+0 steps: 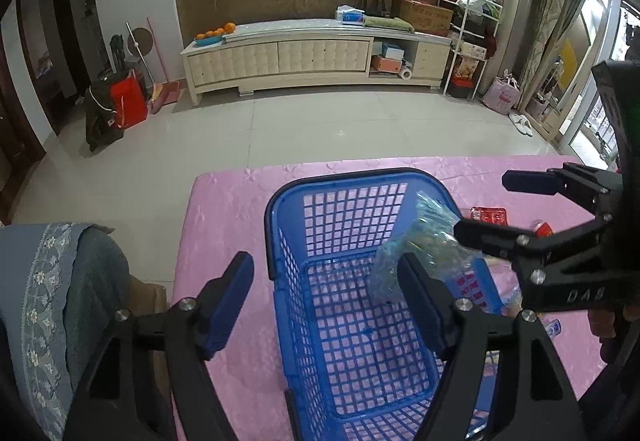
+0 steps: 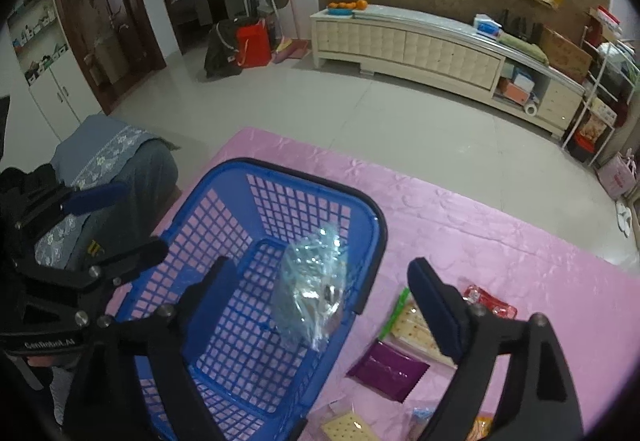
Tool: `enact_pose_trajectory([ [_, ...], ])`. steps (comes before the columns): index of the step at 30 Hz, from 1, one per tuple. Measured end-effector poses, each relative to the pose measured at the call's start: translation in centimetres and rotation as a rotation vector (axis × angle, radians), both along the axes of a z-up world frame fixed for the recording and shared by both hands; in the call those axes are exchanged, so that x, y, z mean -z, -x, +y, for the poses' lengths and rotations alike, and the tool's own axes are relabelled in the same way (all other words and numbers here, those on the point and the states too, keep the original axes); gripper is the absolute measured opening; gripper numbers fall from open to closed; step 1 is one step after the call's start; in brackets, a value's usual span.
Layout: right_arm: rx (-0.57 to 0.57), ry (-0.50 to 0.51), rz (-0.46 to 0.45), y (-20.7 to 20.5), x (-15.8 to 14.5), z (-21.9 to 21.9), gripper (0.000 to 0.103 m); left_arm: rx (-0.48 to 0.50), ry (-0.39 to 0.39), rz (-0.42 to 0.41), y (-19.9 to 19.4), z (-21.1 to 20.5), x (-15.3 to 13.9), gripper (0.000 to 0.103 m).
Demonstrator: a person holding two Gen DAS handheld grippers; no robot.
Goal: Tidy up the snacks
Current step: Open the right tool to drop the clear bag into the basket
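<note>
Clear blue snack bag [image 2: 312, 289]: inside the blue basket [image 2: 304, 177], close to its right wall, tipped over on a slant. Hard to tell if resting on the bottom or in the air above it; a bit blurry.

Right gripper [image 1: 482, 205]: above the right side of the basket, fingers wide apart, bag between them but not pinched. Nothing held.

Left gripper [image 1: 324, 281]: above the near left side of the basket, fingers wide too, nothing in them.

Outside the basket, to its right, on the pink cloth [image 2: 480, 225]: a cracker pack with a green edge [image 2: 412, 325], a purple packet [image 2: 386, 371], a red packet [image 2: 490, 305], and more crackers [image 2: 346, 427] nearest the camera.

Step in hand, most likely: letting the bag go into the basket. To do it well:
- Keep the right fingers wide and lift straight up, so no crinkly corner gets caught.
- Keep clear of the basket's right rim; a bump could slide the whole basket.
- Keep the left gripper near the left rim, ready to steady it.
- Then go for the nearest pack beside the basket, pinching by an edge, not the middle, to spare the crackers.
</note>
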State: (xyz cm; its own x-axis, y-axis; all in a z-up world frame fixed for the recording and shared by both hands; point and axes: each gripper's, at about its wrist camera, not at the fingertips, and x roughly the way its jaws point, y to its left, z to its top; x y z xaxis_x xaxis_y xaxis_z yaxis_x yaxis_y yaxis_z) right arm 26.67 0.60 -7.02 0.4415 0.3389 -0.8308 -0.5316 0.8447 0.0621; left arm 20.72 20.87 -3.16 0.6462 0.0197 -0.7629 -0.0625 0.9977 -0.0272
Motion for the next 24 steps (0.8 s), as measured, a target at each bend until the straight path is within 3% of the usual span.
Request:
enact_pose_trajectory([
  [5,0.010,-0.014,0.001,1.0,-1.2,-1.1,0.090,0.014,-0.006,-0.032,1.8,-1.0,-0.9,0.079],
  [24,0.044,-0.032,-0.099,7.7,-4.2,-6.0,0.090,0.024,0.011,-0.135,8.6,-5.9,-3.0,0.079],
])
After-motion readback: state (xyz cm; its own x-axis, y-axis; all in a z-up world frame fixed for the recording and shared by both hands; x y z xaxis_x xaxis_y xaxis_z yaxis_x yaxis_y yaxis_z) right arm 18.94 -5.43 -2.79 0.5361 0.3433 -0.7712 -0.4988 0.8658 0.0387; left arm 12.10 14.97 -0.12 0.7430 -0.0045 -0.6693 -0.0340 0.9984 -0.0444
